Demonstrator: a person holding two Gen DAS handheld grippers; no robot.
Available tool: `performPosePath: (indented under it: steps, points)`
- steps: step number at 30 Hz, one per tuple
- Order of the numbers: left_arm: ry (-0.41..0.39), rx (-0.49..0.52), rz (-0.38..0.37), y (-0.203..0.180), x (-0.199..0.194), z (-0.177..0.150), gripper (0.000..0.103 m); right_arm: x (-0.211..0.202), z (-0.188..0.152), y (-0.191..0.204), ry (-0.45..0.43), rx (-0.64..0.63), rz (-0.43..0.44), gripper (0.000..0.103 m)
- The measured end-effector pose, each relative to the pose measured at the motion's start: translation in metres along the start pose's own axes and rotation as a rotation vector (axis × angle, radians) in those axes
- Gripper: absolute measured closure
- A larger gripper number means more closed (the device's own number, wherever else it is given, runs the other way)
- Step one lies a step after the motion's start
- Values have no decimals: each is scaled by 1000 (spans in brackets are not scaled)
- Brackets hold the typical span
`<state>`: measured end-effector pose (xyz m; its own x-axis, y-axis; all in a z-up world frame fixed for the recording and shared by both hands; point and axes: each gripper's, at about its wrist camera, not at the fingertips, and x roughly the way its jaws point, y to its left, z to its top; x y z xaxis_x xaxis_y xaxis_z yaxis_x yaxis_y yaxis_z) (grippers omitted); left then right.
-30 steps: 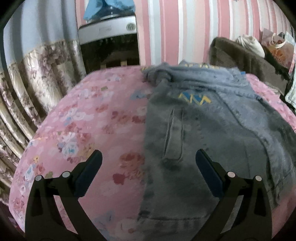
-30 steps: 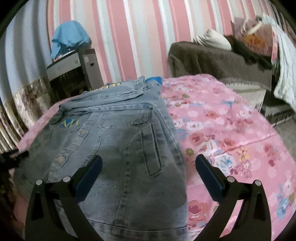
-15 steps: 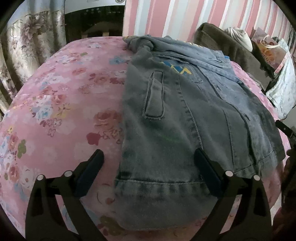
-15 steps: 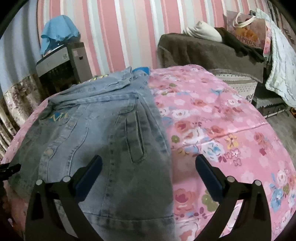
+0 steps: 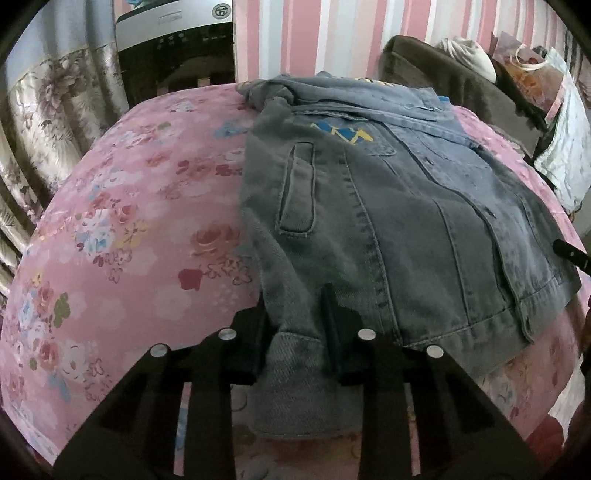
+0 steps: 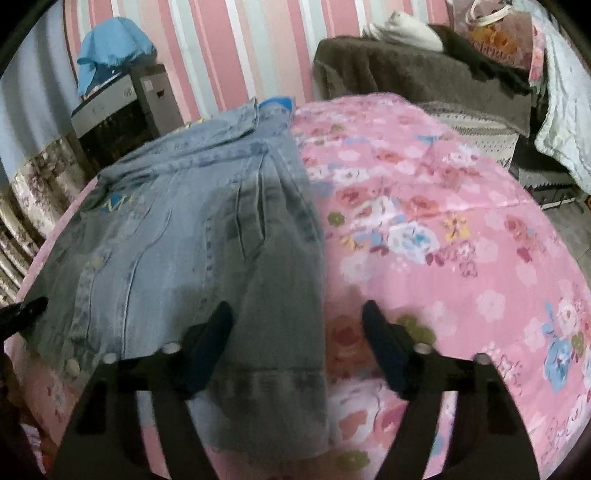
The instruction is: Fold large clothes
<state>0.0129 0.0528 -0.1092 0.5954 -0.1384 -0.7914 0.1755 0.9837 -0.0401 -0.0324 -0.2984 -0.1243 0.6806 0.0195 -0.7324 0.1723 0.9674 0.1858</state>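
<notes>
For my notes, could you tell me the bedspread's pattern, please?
Pink with flowers; the bedspread shows best in the right wrist view.

I can read almost nothing here. Ahead of my left jaws, the denim jacket (image 5: 388, 206) carries a blue-and-yellow zigzag emblem (image 5: 345, 132), no letters I can make out. Far beyond, the appliance (image 5: 175, 48) bears a round logo badge (image 5: 220, 12) and a line of print too small to read.

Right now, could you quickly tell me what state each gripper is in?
Left gripper: closing, pinching the denim jacket at its hem corner.
Right gripper: closing, open astride the jacket's other hem corner, not yet gripping.
</notes>
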Motion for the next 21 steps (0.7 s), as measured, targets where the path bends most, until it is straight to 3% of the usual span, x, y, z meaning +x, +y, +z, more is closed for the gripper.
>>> performPosePath:
  steps: [3, 5, 9, 16, 21]
  points:
    - [-1, -5, -6, 2, -1, 0, 78, -2, -5, 2, 12, -1, 33, 56]
    - [-2, -1, -3, 2, 0, 0, 78, -3, -7, 5, 23, -11, 60, 57]
    - [-6, 21, -17, 0, 1, 2, 85, -3, -2, 8, 28, -5, 140, 87]
    - [-31, 20, -50, 2, -7, 14, 91, -11, 13, 14, -11, -25, 201, 93]
    - [-109, 63, -35, -7, -18, 48, 91, -21, 49, 31, -98, -87, 210, 93]
